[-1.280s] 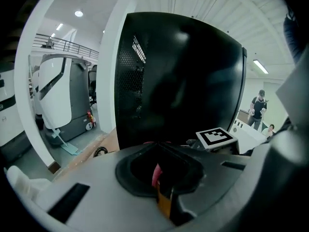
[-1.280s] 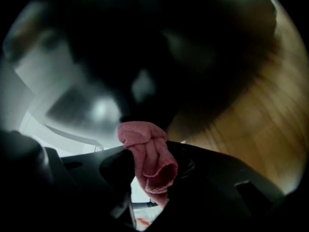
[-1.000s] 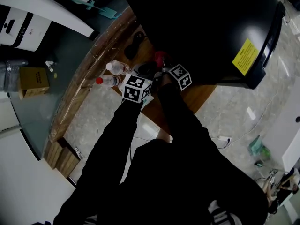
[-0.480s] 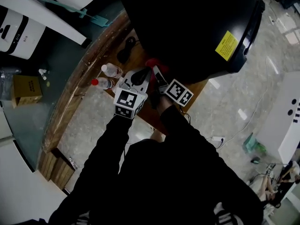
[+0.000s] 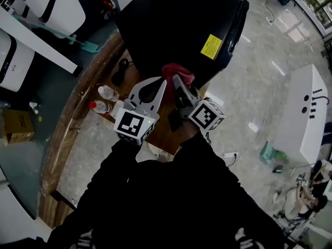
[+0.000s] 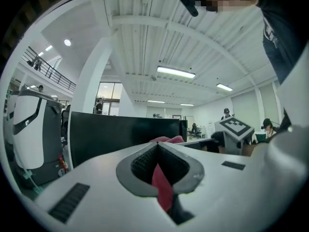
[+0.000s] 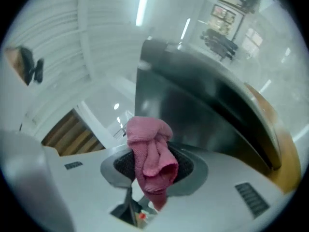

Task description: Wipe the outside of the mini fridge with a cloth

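As I held both grippers side by side, the mini fridge (image 5: 171, 25) stood just beyond them.
My right gripper (image 7: 153, 170) was clamped on a bunched pink cloth (image 7: 147, 144), near the fridge's black corner. My left gripper (image 6: 157, 146) had its jaws together at the tips, and the cloth's red showed through the gap behind them. Two clear plastic bottles (image 5: 107, 93), one red-capped, lay to the left on the wooden table (image 5: 78, 102), contents not discernible. A yellow label (image 5: 211, 46) marked the fridge. Grey polished floor (image 5: 249, 87) surrounded the table.
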`<state>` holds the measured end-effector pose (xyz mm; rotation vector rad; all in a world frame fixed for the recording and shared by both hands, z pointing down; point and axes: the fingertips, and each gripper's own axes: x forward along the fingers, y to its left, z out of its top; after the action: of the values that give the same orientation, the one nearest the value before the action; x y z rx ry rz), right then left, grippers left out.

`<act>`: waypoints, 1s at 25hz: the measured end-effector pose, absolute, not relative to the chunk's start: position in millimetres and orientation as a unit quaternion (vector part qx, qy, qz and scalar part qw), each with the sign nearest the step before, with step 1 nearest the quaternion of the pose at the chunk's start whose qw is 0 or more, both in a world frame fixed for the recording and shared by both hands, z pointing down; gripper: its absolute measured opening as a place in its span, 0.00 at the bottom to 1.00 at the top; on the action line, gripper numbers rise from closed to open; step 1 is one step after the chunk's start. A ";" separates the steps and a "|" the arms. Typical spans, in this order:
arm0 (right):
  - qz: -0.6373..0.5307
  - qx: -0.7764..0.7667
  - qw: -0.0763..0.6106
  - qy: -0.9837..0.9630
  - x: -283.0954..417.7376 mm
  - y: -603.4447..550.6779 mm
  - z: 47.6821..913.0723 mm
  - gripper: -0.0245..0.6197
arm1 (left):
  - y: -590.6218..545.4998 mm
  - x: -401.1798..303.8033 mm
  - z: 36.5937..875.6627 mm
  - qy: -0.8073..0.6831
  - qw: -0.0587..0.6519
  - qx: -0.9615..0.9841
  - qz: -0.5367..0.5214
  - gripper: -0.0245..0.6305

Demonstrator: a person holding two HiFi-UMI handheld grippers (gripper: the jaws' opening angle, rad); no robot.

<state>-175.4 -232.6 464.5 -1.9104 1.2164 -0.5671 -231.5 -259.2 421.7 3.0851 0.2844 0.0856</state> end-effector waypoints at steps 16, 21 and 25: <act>-0.305 -0.703 0.502 0.402 -132.5 -220.6 498.7 0.26 | -247.1 -197.7 458.0 0.103 0.029 0.992 0.061 0.05; -0.349 -0.682 0.527 0.367 -133.3 -221.1 541.2 0.26 | -249.3 -193.1 494.2 0.097 0.029 0.990 0.100 0.05; -0.380 -0.672 0.535 0.343 -132.9 -221.1 579.9 0.26 | -248.7 -186.3 528.8 0.101 0.052 0.984 0.135 0.05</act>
<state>-132.9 -221.1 579.9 -1.6019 0.8171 -0.9056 -186.3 -248.7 528.8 2.9936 0.3061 0.4111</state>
